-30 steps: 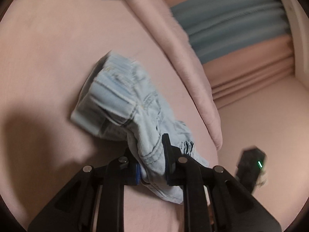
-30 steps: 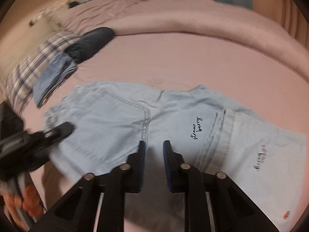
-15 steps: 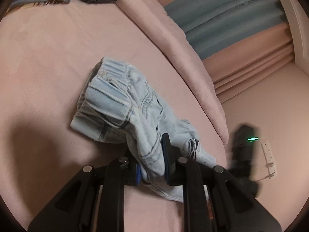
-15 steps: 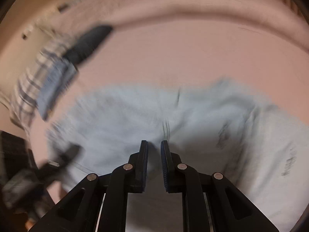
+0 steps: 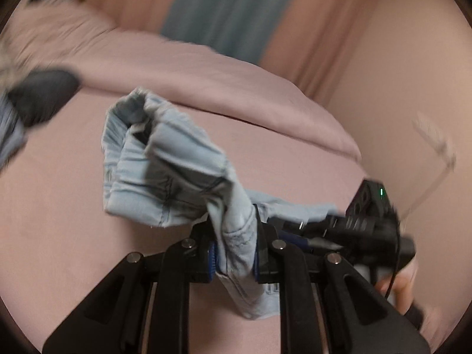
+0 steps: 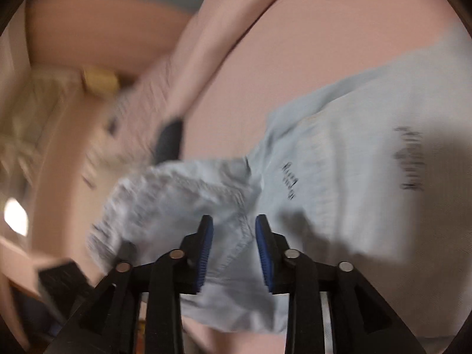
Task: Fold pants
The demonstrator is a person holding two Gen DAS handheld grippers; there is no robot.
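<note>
On the pink bed (image 5: 59, 206) lies one pair of light blue pants (image 5: 165, 171), part of it lifted and bunched. There are two grippers. The left gripper (image 5: 233, 244) is clamped on a thick fold of the pants, the cloth filling the gap between its blue-padded fingers (image 5: 211, 258); from there the gathered waistband rises and hangs forward above the sheet. The right gripper (image 6: 234, 247) has its fingers (image 6: 264, 250) parted to a middling width, with denim lying between and under them; the pads do not look pressed onto the cloth, though blur makes contact hard to judge. In the right wrist view the pants (image 6: 339, 183) spread flat to the right, with two patches of dark lettering, both too smeared to read.

In the left wrist view the right gripper (image 5: 368, 224) shows as a black body with one small green light, held by a hand (image 5: 398, 289) that is mostly cut off at the edge. One dark bundle (image 5: 41, 94) sits at the far left of the bed, blurred, and a strip of blue cloth (image 5: 8, 129) beside it is cut by the frame. Behind the bed hang curtains (image 5: 224, 14), one grey-blue band between pink ones. A rolled pink blanket (image 5: 206, 73) runs along the far side.
</note>
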